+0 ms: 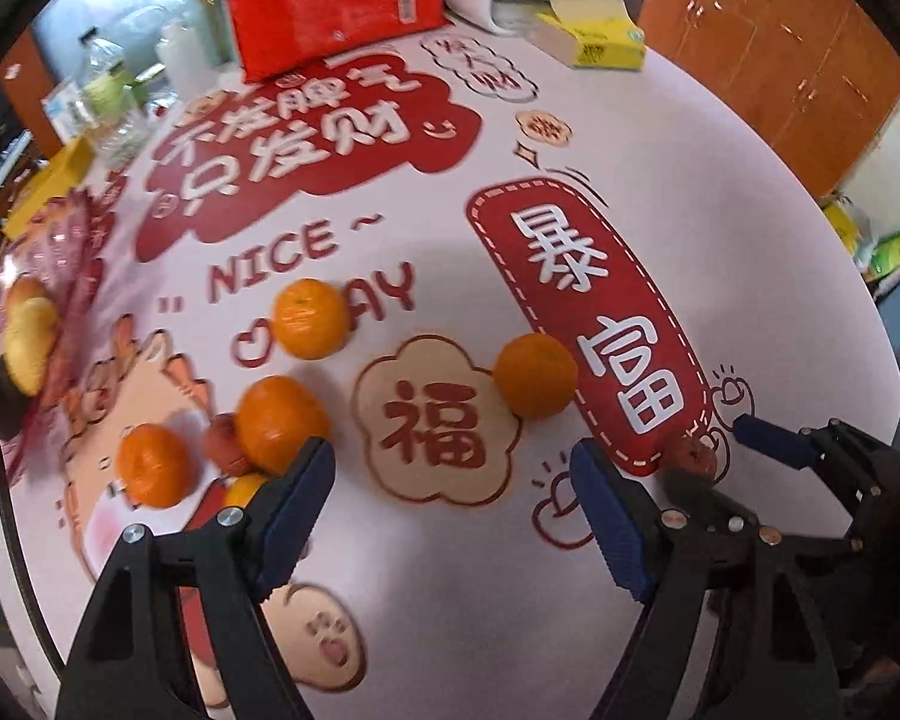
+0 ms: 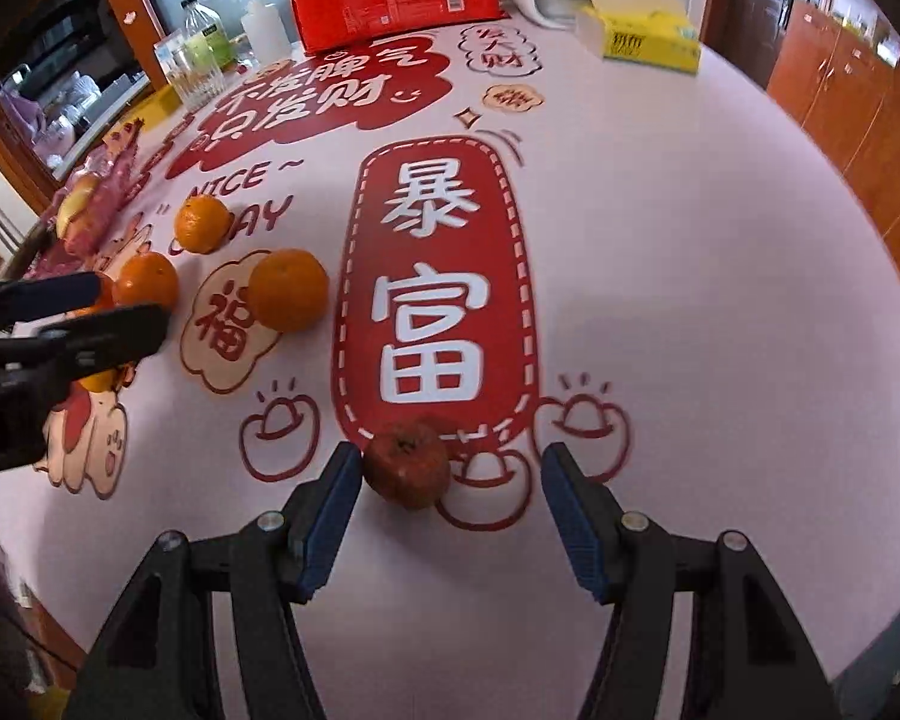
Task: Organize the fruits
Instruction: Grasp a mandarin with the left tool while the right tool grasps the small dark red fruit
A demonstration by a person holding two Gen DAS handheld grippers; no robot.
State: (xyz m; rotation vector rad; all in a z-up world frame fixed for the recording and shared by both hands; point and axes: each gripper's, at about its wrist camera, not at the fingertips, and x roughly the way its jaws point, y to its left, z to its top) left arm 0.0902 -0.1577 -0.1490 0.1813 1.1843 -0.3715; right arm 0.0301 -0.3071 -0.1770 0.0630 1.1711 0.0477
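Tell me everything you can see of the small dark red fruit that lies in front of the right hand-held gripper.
The small dark red fruit is round, dull and brownish red, with a dark dried calyx on top. It sits on the printed tablecloth, at the lower end of the red label. It lies between the open fingers of the right hand-held gripper, close to the left finger; whether they touch is unclear.
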